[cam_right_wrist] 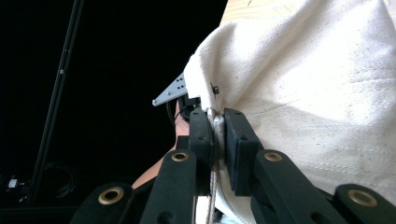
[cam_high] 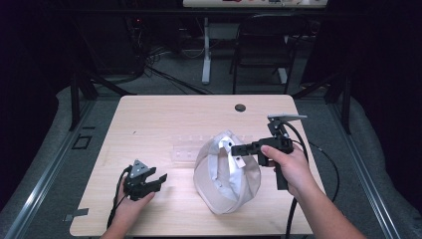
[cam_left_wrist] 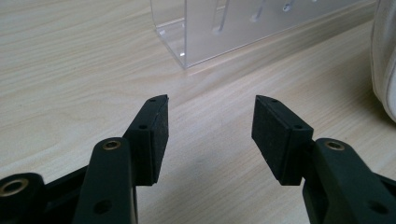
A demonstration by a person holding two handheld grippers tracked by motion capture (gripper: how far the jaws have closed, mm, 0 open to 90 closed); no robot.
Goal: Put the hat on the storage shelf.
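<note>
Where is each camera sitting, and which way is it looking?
High view: above the person's side, looking forward and down at the table; both forearms, left gripper, right gripper.
Left gripper view: on the left gripper, looking along its open jaws at the clear plastic stand.
Right gripper view: on the right gripper, jaws pinching the white cloth cap.
Shared: all show the cap.
</note>
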